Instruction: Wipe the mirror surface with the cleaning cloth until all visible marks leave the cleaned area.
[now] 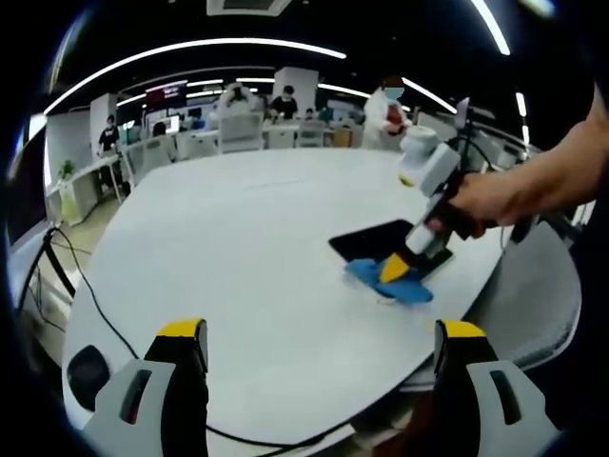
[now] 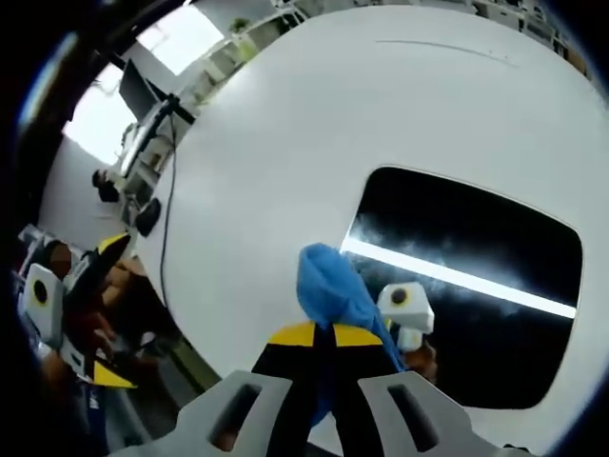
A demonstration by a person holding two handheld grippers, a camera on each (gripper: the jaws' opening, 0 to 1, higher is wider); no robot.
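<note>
A large white round-edged bench (image 1: 247, 248) carries a dark rectangular mirror (image 2: 476, 248) lying flat near its edge (the glass reflects a bright ceiling light strip). A blue cleaning cloth (image 2: 328, 286) rests at the mirror's corner, partly on the glass, partly on the bench.

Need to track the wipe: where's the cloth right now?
The blue cloth is clamped in the right gripper, resting at the mirror's near edge on the white table.

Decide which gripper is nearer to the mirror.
Right. The right gripper, holding the blue cloth, is at the mirror edge; the left gripper hangs back across the table.
</note>
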